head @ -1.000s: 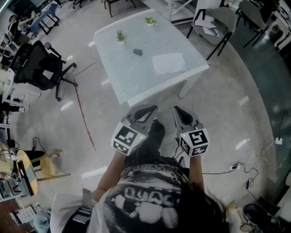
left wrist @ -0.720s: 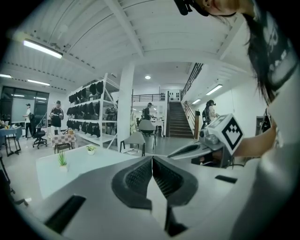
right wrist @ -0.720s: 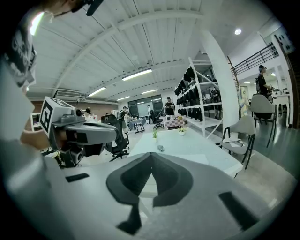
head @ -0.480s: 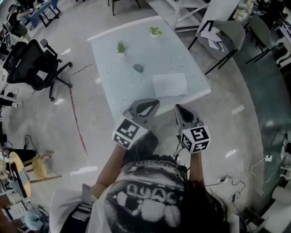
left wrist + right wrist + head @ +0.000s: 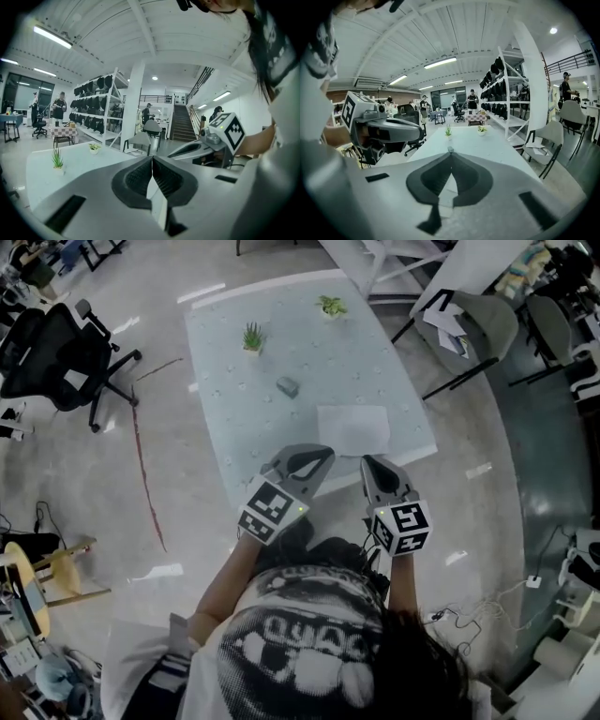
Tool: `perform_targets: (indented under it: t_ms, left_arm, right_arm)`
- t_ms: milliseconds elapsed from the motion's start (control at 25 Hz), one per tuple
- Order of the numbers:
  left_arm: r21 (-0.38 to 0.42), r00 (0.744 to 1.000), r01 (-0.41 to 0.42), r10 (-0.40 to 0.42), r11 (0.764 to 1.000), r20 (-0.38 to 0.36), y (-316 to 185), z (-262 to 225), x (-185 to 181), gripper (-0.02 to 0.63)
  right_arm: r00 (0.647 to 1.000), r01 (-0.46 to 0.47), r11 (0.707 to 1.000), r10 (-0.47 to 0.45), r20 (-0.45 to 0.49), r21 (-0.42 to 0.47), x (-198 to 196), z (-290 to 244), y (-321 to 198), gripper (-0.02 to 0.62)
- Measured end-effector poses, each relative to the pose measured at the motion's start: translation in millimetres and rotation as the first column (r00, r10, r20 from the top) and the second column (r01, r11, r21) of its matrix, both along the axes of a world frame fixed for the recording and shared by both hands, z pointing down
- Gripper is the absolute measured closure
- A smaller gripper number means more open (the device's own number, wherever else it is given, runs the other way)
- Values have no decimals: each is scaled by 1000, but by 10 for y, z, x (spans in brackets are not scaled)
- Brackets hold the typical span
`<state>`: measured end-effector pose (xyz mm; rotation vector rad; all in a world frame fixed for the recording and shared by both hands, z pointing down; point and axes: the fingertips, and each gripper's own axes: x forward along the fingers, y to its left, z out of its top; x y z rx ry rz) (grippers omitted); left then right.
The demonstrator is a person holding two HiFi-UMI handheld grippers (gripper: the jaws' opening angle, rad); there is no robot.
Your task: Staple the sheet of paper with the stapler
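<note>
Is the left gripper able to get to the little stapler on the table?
Probably yes, with a reach. The stapler sits alone mid-table, with only bare table between it and the left gripper, which hangs at the near edge. Its jaws are shut, so they must open first.

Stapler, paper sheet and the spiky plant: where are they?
stapler [image 5: 287,387], head view, middle of its grey body.
paper sheet [image 5: 353,428], head view, centre of the white sheet.
spiky plant [image 5: 252,335], head view, its green leaves.
</note>
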<state>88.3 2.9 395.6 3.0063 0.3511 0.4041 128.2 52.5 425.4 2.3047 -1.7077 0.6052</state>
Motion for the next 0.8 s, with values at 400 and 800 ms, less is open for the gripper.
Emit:
perform_targets:
  t_ms: [400,800]
  left_arm:
    - [-32,995,89,-87,996,49,-178,200,-52,601]
    - [-10,919,389,-387,921,71,-470,280,-102,601]
  right_arm:
    - [995,99,992,-96,36,-79,144,319,-164,594]
    - [955,296,942,-291,52,-161,711,706,-351,551]
